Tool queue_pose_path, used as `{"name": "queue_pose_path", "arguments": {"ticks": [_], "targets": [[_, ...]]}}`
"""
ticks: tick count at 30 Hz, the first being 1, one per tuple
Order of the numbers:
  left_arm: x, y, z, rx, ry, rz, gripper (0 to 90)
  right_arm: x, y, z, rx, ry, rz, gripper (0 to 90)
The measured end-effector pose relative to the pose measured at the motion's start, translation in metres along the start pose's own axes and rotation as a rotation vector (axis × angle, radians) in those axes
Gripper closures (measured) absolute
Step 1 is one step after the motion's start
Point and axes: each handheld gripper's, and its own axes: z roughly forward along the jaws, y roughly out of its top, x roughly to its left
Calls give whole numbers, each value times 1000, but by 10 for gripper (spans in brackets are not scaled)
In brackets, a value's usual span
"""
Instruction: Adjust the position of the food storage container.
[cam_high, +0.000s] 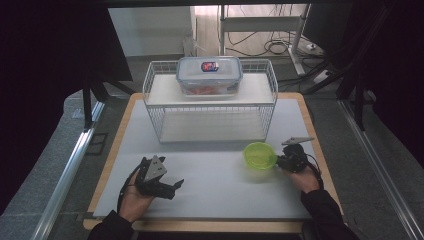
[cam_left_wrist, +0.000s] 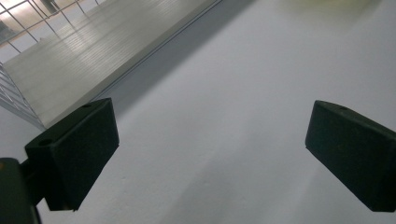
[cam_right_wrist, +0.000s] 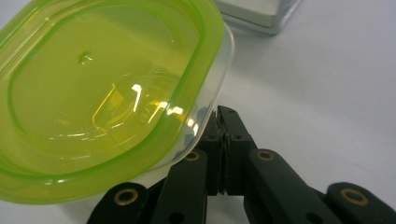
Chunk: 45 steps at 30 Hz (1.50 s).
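Note:
A translucent green lid (cam_high: 260, 155) with a clear rim hangs just above the white tabletop (cam_high: 220, 185) at the right, in front of the wire rack. My right gripper (cam_high: 278, 161) is shut on the lid's right edge. In the right gripper view the lid (cam_right_wrist: 102, 93) spreads up and left from my right gripper (cam_right_wrist: 220, 119), whose jaws pinch its clear rim. My left gripper (cam_high: 176, 188) rests low at the front left, held in a hand, jaws wide apart. In its own view my left gripper (cam_left_wrist: 210, 154) is open over bare table, with nothing between the pads.
A white wire rack (cam_high: 210, 107) with two shelves stands at the back middle of the table. On its top shelf sits a clear lidded box (cam_high: 209, 75) with something red inside. The rack's lower shelf (cam_left_wrist: 93, 51) lies ahead of the left gripper.

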Motion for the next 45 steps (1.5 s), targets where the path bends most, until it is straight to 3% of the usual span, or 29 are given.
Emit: {"name": "queue_pose_path", "arguments": {"ticks": [19,27,34,39,45], "targets": [[1,-5,-8,20,12,1,25,40,16,28,1,75,-61,887],[3,-11,-14,27,23,-12,25,62,26,43,7,104,-105,887],[1,-12,-12,40,16,3,25,85,36,60,12,141,-146,887],[0,-14,-10,49,12,9,25,90,36,62,22,104,-199,874],[-1,-14,-9,52,12,12,25,80,34,41,-19,64,-182,777]]}}
